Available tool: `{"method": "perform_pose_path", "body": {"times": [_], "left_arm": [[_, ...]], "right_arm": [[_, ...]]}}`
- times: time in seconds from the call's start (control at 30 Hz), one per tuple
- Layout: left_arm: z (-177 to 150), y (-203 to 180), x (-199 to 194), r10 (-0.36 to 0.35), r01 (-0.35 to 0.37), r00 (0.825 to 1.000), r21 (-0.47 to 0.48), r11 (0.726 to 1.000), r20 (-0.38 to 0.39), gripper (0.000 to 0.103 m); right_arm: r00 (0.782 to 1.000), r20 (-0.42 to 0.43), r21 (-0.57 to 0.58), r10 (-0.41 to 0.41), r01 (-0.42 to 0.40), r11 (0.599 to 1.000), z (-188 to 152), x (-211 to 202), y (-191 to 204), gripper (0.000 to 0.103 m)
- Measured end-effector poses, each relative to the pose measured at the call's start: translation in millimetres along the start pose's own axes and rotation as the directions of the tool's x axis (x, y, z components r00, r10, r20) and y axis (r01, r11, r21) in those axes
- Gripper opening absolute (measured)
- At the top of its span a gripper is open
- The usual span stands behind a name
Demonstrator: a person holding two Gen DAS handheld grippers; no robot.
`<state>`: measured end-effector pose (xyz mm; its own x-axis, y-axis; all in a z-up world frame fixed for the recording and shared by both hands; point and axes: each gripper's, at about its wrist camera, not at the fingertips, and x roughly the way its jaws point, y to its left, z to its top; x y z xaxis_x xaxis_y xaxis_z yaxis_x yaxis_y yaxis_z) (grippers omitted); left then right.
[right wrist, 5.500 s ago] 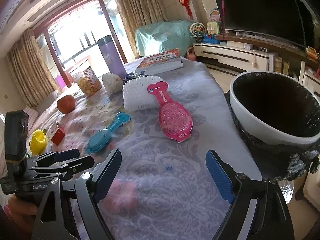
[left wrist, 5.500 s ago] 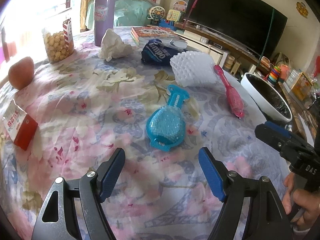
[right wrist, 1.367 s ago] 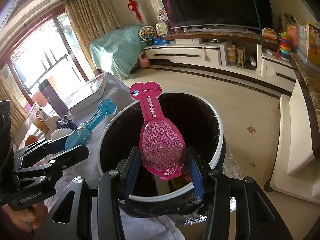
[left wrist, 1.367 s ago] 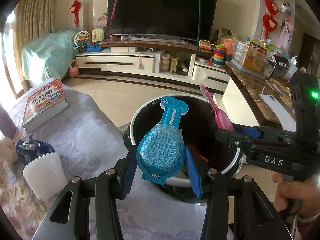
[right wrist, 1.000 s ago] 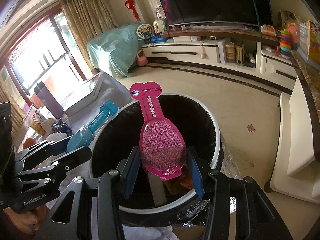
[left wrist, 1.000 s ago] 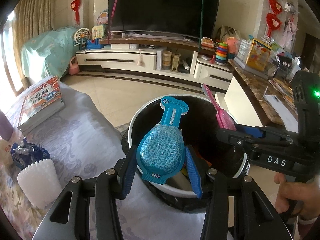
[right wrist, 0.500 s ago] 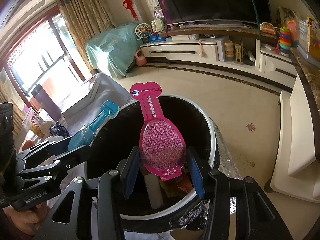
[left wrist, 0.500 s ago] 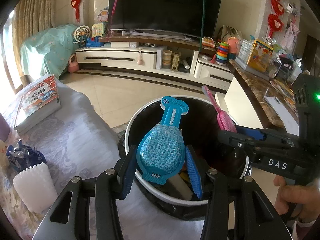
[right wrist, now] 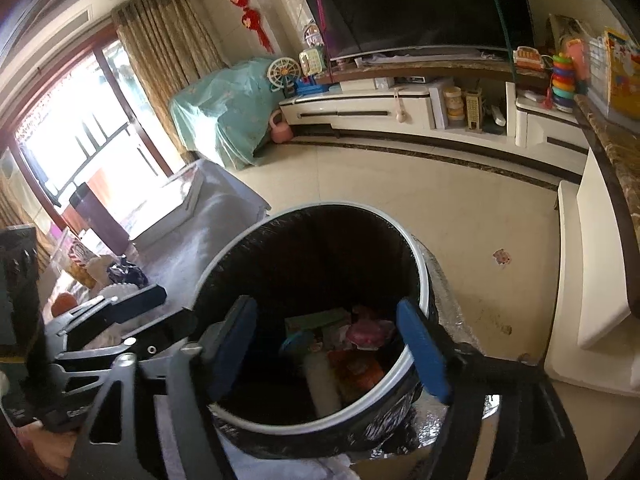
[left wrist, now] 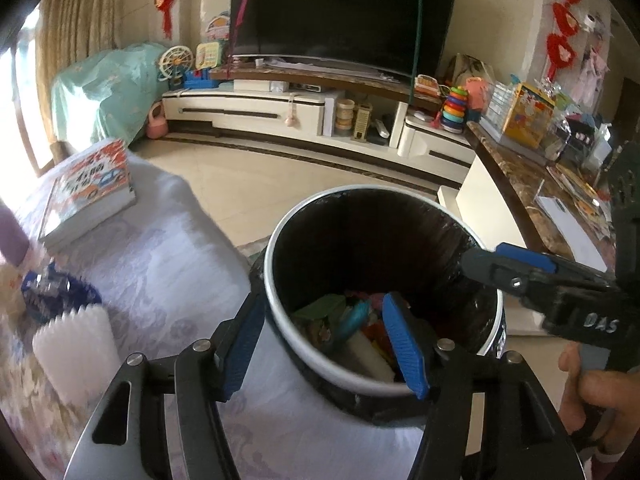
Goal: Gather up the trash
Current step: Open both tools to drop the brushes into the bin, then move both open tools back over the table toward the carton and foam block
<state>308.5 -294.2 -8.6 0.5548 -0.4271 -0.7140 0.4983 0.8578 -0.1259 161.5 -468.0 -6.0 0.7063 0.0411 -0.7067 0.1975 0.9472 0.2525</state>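
A white bin with a black liner point(left wrist: 276, 280) point(right wrist: 420, 264) stands beside the table. My left gripper point(left wrist: 324, 344) is open and empty above its near rim. My right gripper point(right wrist: 326, 344) is open and empty over the bin's mouth; it also shows in the left wrist view point(left wrist: 504, 264). The blue brush pack point(left wrist: 352, 320) point(right wrist: 296, 340) lies inside the bin among other trash. The pink brush pack point(right wrist: 370, 330) lies inside too. On the table remain a white foam net point(left wrist: 74, 356) and a dark blue snack wrapper point(left wrist: 52, 288).
A book point(left wrist: 88, 192) lies at the table's far end. A purple bottle point(right wrist: 90, 216) and snack jar stand further back on the table. A TV cabinet point(left wrist: 304, 116) and a marble counter point(left wrist: 532, 176) border the floor around the bin.
Both grippers have opened. The blue brush pack has dropped from the left gripper and the pink one from the right gripper; both now lie in the bin.
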Motion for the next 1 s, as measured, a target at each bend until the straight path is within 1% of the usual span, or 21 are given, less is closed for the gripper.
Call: {"method": "perform_pose_path", "body": {"times": [0.13,0.27,0.33,0.43,0.7,1.0], "left_arm": [[-17,7,-13,0.010,-0.010,1.000,-0.034,0.999,0.009,0.067],[-41,19,-29,0.022,-0.022,1.000,-0.075,0.997,0.006,0.067],[-51,26,-37,0.028,-0.027,1.000,-0.097,0.995,0.005,0.067],[-65,39,-49,0.044,-0.044,0.999,-0.132,0.990,-0.001,0.067],[-98,64,-85,0.108,-0.107,0.994,-0.207,0.972,-0.009,0.069],[-132,93,-123,0.164,-0.164,0.986,-0.284,0.945,-0.024,0.070]], "right_arm": [[1.000,0.011,0.003,0.010,-0.010,1.000,-7,-7,8,0.083],[0.999,0.039,0.008,0.016,-0.017,1.000,-20,-16,19,0.084],[0.999,0.049,0.003,0.016,-0.017,1.000,-26,-19,26,0.086],[0.998,0.059,-0.008,0.038,-0.038,0.999,-35,-22,40,0.087],[0.994,0.036,-0.043,0.100,-0.099,0.994,-54,-22,76,0.090],[0.986,-0.023,-0.100,0.164,-0.166,0.981,-73,-9,118,0.091]]}}
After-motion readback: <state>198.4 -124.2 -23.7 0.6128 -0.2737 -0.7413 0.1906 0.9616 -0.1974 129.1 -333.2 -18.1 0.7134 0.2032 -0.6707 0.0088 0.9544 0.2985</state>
